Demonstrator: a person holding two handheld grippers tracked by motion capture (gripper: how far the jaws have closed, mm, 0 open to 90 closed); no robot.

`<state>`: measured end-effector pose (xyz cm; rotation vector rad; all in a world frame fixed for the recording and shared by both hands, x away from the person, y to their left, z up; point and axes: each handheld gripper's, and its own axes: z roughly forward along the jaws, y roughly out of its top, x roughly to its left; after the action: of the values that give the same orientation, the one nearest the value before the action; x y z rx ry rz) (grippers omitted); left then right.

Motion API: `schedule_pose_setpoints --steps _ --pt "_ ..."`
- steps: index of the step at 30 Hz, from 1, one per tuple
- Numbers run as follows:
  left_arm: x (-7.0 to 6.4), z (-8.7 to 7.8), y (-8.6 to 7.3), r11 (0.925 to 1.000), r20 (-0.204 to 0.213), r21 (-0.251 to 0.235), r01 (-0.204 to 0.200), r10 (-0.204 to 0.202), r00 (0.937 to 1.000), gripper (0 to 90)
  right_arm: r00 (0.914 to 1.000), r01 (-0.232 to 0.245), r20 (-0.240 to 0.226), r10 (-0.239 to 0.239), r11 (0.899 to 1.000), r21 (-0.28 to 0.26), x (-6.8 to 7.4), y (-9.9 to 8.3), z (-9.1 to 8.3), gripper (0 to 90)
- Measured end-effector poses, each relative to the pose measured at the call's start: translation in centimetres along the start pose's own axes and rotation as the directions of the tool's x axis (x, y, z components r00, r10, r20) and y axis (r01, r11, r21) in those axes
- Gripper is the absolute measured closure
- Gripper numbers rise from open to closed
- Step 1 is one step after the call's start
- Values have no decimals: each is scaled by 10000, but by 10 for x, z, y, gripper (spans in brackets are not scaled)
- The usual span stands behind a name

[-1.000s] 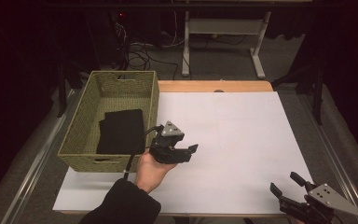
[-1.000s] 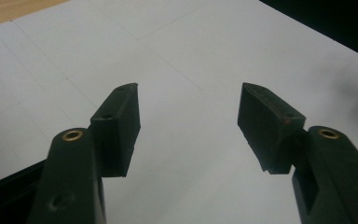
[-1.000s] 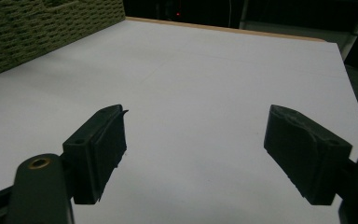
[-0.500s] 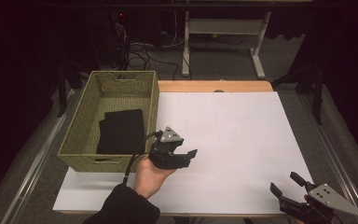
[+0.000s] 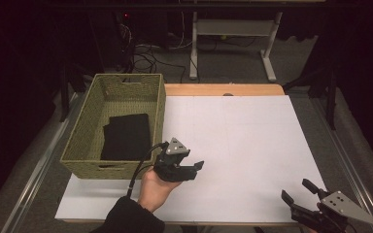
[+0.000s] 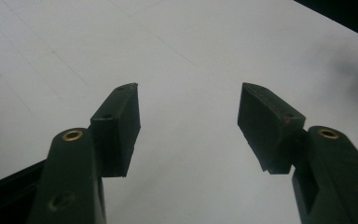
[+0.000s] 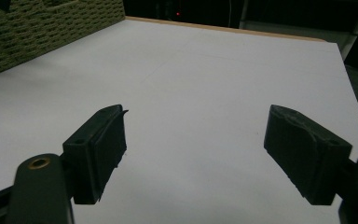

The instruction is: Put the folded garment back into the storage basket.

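A green woven basket (image 5: 85,131) stands at the table's left, its wall also seen in the right gripper view (image 7: 37,28). A folded black cloth (image 5: 126,136) lies flat inside it. My left gripper (image 5: 196,170) hovers just right of the basket's near corner, held by a hand, jaws open over bare white paper (image 6: 189,100). Low at the near right edge, my right gripper (image 5: 296,191) is open too, with nothing between its jaws (image 7: 193,126).
White paper (image 5: 243,145) covers most of the table, with a strip of wooden tabletop (image 5: 223,90) at the far edge. Beyond the table are a desk frame (image 5: 233,34) and cables on the dark floor. Metal rails run along both table sides.
My left gripper has drifted toward the near edge and slightly right, away from the basket, still open. The right gripper has stayed put.
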<state>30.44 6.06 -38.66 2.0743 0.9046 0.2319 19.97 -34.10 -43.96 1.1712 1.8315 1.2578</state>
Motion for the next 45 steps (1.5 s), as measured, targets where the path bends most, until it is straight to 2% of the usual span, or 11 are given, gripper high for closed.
schedule_pose_setpoints --steps 17,26,45 --pt "-3 -7 -13 9996 45 -84 -254 255 9997 366 10000 23 -13 -23 10000 27 0 0 0 215" --pt "-1 -11 -25 9997 56 -130 -183 184 9998 366 10000 42 -3 -42 10000 34 0 0 0 215" --pt "3 -24 -38 9997 -58 -211 -154 153 9999 366 10000 -8 10 8 10000 39 0 0 0 215"
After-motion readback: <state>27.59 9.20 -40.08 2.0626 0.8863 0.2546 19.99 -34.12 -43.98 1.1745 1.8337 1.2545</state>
